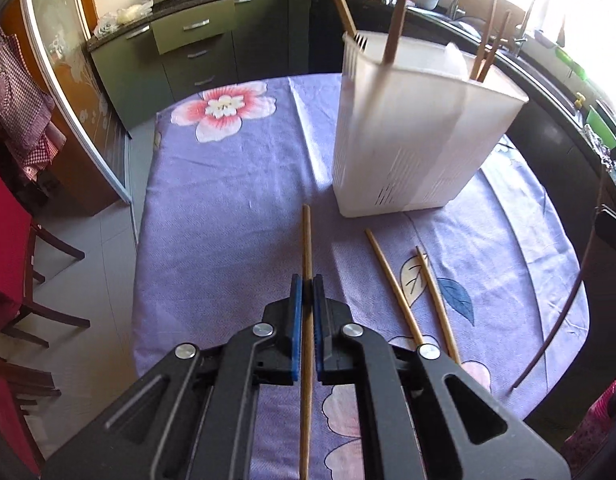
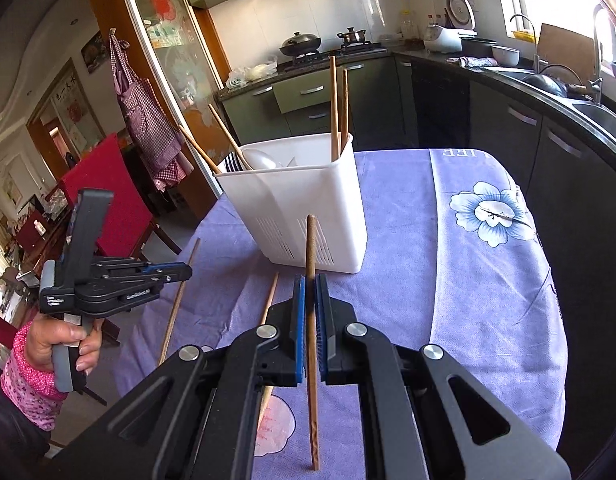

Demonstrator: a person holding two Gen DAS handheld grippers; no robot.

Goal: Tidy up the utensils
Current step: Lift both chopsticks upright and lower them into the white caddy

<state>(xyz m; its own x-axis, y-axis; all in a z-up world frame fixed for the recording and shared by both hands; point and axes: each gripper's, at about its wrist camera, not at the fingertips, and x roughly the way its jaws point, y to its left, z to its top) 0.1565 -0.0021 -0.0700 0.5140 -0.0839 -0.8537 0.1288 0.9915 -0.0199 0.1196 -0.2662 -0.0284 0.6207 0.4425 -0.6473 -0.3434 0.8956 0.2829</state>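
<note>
In the left wrist view, the left gripper [image 1: 306,280] is clenched on a light chopstick [image 1: 306,240] above the tablecloth [image 1: 228,200]; two more chopsticks [image 1: 391,280] lie near the white holder [image 1: 407,140]. In the right wrist view, the right gripper [image 2: 310,280] grips a dark chopstick [image 2: 311,248] short of the holder [image 2: 300,208], which stands toward the cloth's [image 2: 467,280] far edge.
</note>
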